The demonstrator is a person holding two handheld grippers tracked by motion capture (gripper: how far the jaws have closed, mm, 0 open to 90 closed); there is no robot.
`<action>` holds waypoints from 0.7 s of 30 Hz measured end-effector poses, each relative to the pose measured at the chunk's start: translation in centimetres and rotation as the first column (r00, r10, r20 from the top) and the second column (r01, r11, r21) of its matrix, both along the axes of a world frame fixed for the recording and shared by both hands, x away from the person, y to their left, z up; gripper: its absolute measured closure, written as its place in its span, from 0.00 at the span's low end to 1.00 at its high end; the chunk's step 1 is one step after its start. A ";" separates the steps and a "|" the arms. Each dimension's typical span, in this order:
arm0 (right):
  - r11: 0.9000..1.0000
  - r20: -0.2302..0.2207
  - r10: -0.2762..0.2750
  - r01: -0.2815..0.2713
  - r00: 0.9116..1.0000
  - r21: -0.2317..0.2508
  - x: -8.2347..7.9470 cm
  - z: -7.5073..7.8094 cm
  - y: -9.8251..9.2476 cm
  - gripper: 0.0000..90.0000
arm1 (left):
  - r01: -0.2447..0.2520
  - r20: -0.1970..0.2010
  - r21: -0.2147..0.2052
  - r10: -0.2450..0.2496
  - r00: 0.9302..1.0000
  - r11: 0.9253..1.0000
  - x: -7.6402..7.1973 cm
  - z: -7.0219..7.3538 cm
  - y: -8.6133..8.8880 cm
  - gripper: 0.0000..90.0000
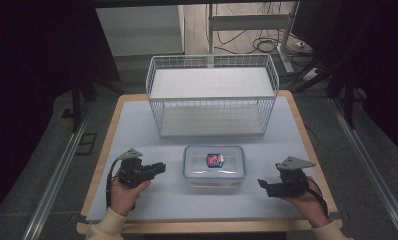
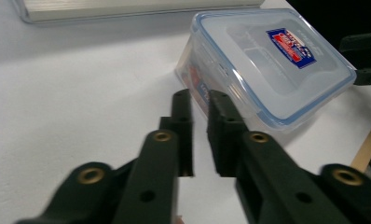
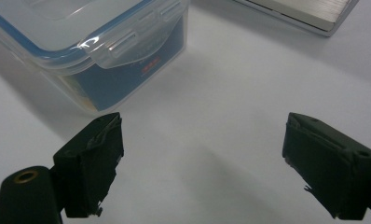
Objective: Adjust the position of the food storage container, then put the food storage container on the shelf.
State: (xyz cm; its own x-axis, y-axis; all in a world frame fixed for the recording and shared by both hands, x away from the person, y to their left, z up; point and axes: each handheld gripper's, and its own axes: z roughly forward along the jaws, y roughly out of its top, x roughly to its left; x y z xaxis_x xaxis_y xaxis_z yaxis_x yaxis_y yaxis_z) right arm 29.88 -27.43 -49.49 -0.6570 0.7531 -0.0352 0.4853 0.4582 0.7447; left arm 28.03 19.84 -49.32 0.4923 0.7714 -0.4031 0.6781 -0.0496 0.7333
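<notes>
High view: white mat on a wooden table [image 1: 105, 150], dark room around — wire basket [image 1: 212, 95] behind the lidded container [image 1: 214, 165]; left gripper [image 1: 159, 167] slightly parted, right gripper [image 1: 263, 186] wide, both empty.

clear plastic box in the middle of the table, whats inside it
The clear plastic box has its blue-rimmed lid on. Through the side wall, blue and red printed packaging shows inside. What it is cannot be told: the frosted lid and its label cover the rest.

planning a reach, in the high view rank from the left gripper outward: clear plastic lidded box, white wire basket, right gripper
1. Clear plastic lidded box with blue-edged lid, just beside the left gripper, mid-table.
2. Right gripper, beyond the box, near edge.
3. White wire basket, at the table's far side.
</notes>
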 end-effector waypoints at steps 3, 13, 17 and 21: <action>1.000 0.002 -0.001 0.001 1.000 0.002 0.1 0.0 0.0 0.14 | -0.041 -0.028 -0.020 0.041 0.999 0.999 0.1 0.0 0.2 0.60; 0.991 -0.017 0.055 -0.052 0.998 0.121 0.1 0.8 0.5 0.16 | -0.003 -0.108 -0.146 -0.013 0.994 0.989 1.0 -0.2 -0.5 0.26; 0.985 -0.023 0.076 -0.071 0.997 0.155 0.0 1.1 1.0 0.17 | 0.012 -0.167 -0.210 -0.048 0.985 0.978 2.1 -0.6 -1.2 0.20; 0.982 -0.029 0.084 -0.078 0.996 0.171 0.2 1.3 1.2 0.18 | 0.014 -0.189 -0.245 -0.062 0.980 0.970 3.3 -0.7 -2.1 0.19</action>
State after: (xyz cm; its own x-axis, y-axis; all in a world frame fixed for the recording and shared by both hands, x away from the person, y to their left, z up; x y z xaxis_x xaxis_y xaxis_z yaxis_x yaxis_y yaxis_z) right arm 30.06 -26.22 -48.21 -0.7148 0.6901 0.1135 0.4795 0.3655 0.7978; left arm 31.36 17.76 -50.04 0.4133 0.6219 -0.6651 0.8095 0.0836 0.5812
